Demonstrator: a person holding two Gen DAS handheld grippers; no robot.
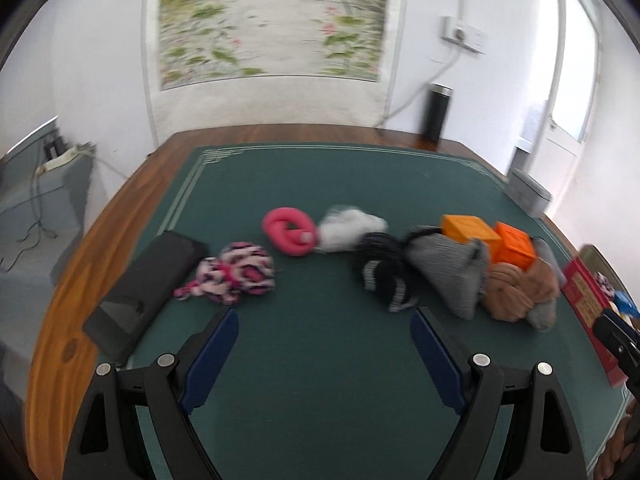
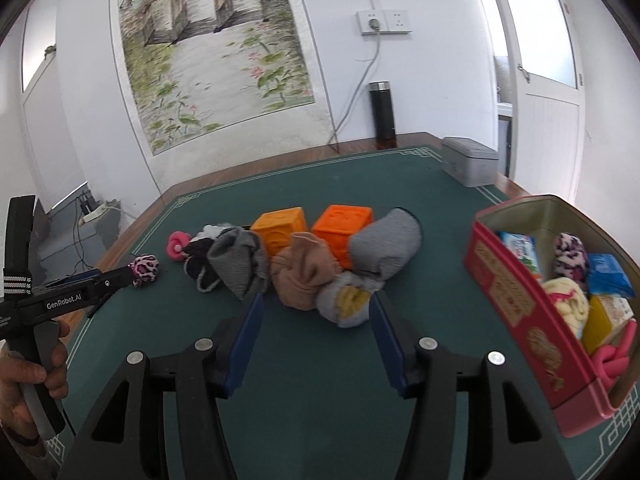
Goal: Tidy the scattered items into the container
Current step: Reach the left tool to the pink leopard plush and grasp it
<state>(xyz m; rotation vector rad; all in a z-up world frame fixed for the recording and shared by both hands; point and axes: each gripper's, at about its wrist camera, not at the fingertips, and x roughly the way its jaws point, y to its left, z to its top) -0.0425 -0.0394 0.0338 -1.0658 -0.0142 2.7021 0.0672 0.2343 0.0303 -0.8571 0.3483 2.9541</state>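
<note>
The right gripper [image 2: 316,336] hangs over the green mat [image 2: 320,420] with its blue pads apart and nothing between them, lined up on the heap just ahead, where a pale grey-and-yellow sock bundle [image 2: 346,300] lies nearest, touching a tan bundle [image 2: 302,276]. The red tin [image 2: 516,304], the container for all this, stands to its right and already holds a pink-spotted roll, packets and a pink loop. Over on the other side, the left gripper [image 1: 324,344] also stands wide open and empty, facing a pink-and-black patterned bundle [image 1: 236,268] beside a dark flat case [image 1: 148,292]; a pink ring [image 1: 290,230] and a white fluffy piece [image 1: 346,226] lie farther back (that view is smeared, so finer detail is lost). For the right hand, the sensible pick looks like the grey-and-yellow bundle: it is closest and at the heap's edge. The pads should straddle its thickest part and come down low toward the mat before closing, or the soft cloth may slip out or drag the tan bundle along. The two orange cubes [image 2: 312,232] behind can wait; they are rigid and easier once the socks are cleared. The carry to the tin is short, but the load must clear its near wall.
</note>
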